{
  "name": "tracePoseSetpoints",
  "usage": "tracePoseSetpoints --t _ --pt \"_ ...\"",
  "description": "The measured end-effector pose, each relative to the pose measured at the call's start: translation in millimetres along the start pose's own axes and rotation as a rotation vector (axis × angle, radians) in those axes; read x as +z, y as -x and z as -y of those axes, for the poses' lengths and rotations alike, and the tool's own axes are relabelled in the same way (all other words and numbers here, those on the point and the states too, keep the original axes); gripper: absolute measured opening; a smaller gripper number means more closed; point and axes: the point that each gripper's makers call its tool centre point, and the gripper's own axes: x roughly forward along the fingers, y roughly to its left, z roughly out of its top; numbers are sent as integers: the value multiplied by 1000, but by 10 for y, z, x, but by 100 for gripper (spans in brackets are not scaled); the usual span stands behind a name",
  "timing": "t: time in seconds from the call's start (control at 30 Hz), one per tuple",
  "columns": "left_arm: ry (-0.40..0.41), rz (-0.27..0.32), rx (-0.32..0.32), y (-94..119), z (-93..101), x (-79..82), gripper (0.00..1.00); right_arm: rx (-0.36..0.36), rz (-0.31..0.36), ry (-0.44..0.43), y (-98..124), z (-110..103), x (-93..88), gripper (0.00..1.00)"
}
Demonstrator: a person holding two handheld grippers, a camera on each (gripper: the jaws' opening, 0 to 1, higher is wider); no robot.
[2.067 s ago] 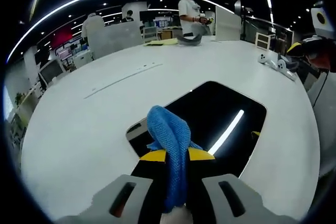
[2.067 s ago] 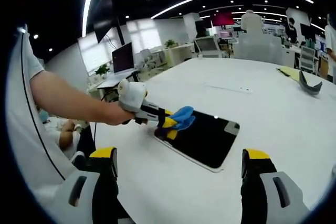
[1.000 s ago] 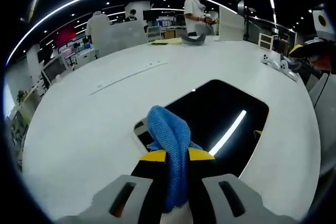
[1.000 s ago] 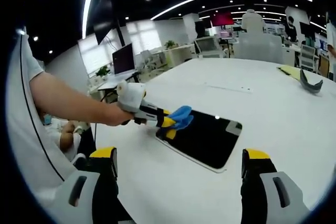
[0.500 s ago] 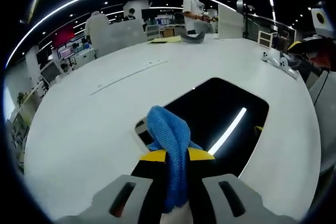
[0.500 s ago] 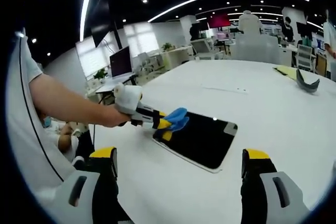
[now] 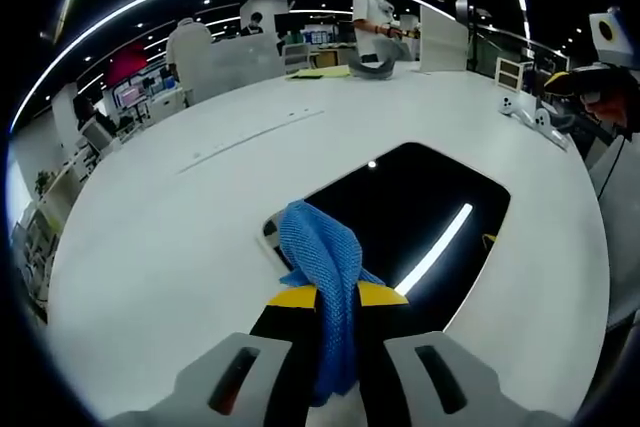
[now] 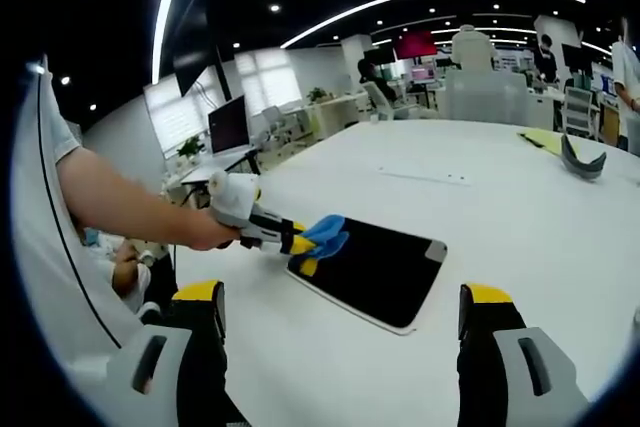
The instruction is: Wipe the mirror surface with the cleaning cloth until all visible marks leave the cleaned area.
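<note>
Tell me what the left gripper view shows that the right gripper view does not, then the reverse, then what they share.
Left gripper view alone: a bright light streak reflected in the mirror, white controllers at the table's far edge, and the cloth seen close, pinched between its own jaws.

Right gripper view alone: the person's forearm holding the left tool, a monitor behind, and the right tool with jaws wide apart and nothing between them.

Both: the blue cloth at the edge of the dark mirror on the white table.
</note>
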Motion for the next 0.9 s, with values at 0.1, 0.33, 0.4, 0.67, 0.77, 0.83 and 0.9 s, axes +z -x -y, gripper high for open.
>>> tracePoseSetpoints --t 0.1,0.33,0.4,0.67,0.77,0.83,0.9 --pt "0 -4 2 35 20 -23 10 3 8 -3 -1 -3 12 97" --pt "4 -15 4 108 82 -84 10 10 21 -9 -10 -2 28 97" --pt "-4 -18 5 123 110 -97 10 12 24 -4 -12 0 30 97" --pt "-17 -23 6 158 202 -123 9 23 11 2 -9 7 -5 97" --pt "-11 -24 10 164 221 -131 9 16 11 19 -13 19 -18 98" --pt "-8 -24 11 173 248 -136 9 14 17 10 -12 26 -18 98" --pt "-10 -26 10 177 268 -139 9 16 19 9 -10 28 -22 99"
